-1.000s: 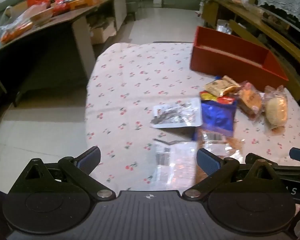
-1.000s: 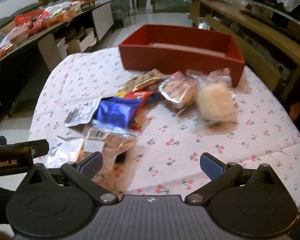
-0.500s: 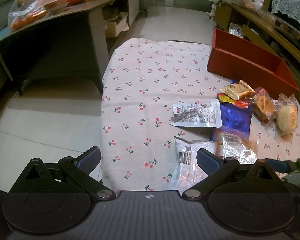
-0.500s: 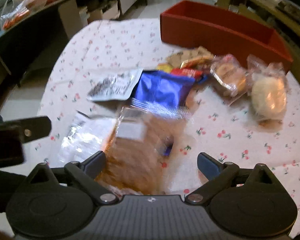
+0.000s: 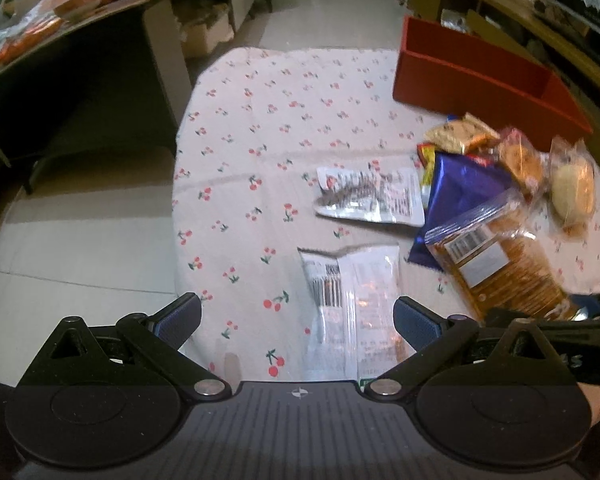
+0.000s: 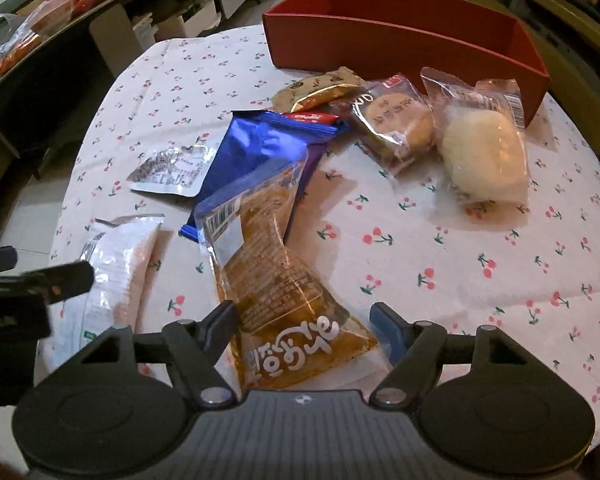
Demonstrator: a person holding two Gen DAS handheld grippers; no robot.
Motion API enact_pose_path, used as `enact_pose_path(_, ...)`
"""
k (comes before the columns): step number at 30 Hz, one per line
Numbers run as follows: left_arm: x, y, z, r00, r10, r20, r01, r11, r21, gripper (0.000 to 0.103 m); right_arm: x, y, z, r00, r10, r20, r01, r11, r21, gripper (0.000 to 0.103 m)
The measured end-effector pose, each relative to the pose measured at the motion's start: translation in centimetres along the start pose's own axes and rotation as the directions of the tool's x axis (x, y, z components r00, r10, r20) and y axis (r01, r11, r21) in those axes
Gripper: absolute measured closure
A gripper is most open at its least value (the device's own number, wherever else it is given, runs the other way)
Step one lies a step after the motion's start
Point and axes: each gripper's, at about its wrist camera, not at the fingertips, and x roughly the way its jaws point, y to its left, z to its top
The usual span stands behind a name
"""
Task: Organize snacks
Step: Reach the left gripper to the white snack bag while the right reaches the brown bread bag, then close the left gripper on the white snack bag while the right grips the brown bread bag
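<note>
Snack packets lie on a cherry-print tablecloth in front of a red box. My right gripper is open, its fingers either side of an orange cracker packet, which also shows in the left wrist view. My left gripper is open over the near end of a clear white packet. A blue bag, a silver pouch, a round cake and a pale bun lie further back.
The table's left edge drops to a tiled floor. A dark desk with bags stands at the far left. Wooden shelving runs behind the red box.
Both grippers have moved in lower and closer to the near packets. The orange cracker packet now lies between my right fingers, which have narrowed a little.
</note>
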Motion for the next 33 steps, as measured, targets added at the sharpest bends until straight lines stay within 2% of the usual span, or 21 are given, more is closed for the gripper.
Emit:
enact_pose_path(4,0.8,-1.2,-0.4,1.000,0.012,-0.022,-0.011,0.999,0.051,0.000,-0.2,0.0,0.6,1.000,-0.002,-0.001,0.002,1.000,-0.028,0.020)
enact_pose_path(5,1.1,-1.7,-0.5,0.999,0.019,-0.026,-0.017,0.997,0.072,0.000,-0.2,0.1,0.8,1.000,-0.001,-0.007,0.001,0.999,-0.049,0.015)
enact_pose_path(8,2.0,-2.3,-0.6,0.998,0.055,-0.041,-0.050,0.993,0.105,0.001,0.7,0.8,1.3,0.999,-0.046,-0.018,0.043,0.990,-0.136,0.012)
enact_pose_path(11,2.5,-1.6,-0.6,0.996,0.059,-0.074,-0.055,0.996,0.065,0.001,1.5,1.4,1.6,0.998,-0.049,-0.026,0.042,0.978,-0.205,0.010)
enact_pose_path(14,3.3,-0.9,-0.6,0.991,0.056,-0.124,-0.053,0.998,0.025,0.003,1.9,1.8,1.9,0.999,-0.043,0.006,0.043,0.962,-0.270,0.009)
enact_pose_path(18,3.5,-0.3,-0.2,0.990,0.005,-0.138,-0.010,0.999,-0.038,0.010,2.5,1.0,2.3,1.000,0.018,-0.015,-0.021,0.975,-0.220,0.009)
enact_pose_path(23,3.1,-0.9,0.0,0.991,-0.028,-0.129,0.027,1.000,-0.015,0.026,1.0,0.5,1.5,0.999,0.052,-0.011,-0.053,0.973,-0.224,0.044)
enact_pose_path(27,2.8,-1.6,0.0,0.992,-0.046,-0.120,0.047,0.999,0.010,0.033,0.2,-1.0,1.0,0.997,0.069,-0.030,-0.074,0.982,-0.176,0.053)
enact_pose_path(29,2.6,-1.8,0.0,0.991,-0.075,-0.111,0.077,0.997,0.012,0.040,-0.2,-1.6,0.5,0.997,0.074,-0.039,-0.079,0.984,-0.162,0.058)
enact_pose_path(31,2.4,-1.9,0.0,0.985,-0.128,-0.112,0.129,0.992,0.001,0.042,-0.4,-2.5,0.1,0.995,0.085,-0.052,-0.091,0.987,-0.136,0.060)
enact_pose_path(33,2.4,-2.4,0.0,0.985,-0.132,-0.110,0.135,0.991,0.021,0.042,-0.5,-3.2,0.0,0.994,0.101,-0.050,-0.106,0.988,-0.108,0.061)
